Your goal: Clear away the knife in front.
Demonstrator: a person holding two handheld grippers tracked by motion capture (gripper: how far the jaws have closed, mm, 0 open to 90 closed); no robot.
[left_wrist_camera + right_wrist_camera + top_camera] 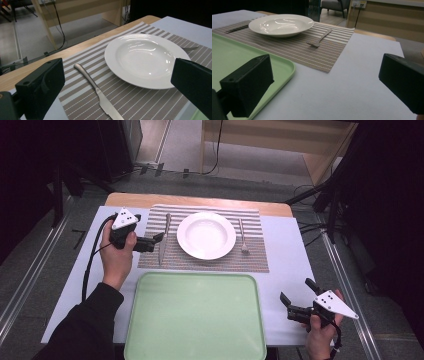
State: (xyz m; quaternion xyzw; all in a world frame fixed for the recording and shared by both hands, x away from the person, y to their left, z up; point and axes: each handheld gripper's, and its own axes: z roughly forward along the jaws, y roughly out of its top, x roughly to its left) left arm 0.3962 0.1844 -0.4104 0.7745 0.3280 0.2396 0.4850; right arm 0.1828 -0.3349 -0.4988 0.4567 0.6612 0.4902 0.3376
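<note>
Left gripper (161,239) spread wide, closing on the knife (163,240) left of the plate (206,235) on the striped mat (215,257) — thin, stiff, slippery steel, probably best pinched mid-handle; right gripper (295,296) open too, idle near right.

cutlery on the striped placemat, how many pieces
2. A knife lies left of the white plate, close by the left gripper. A fork lies right of the plate. The plate's rim could hide something small.
</note>
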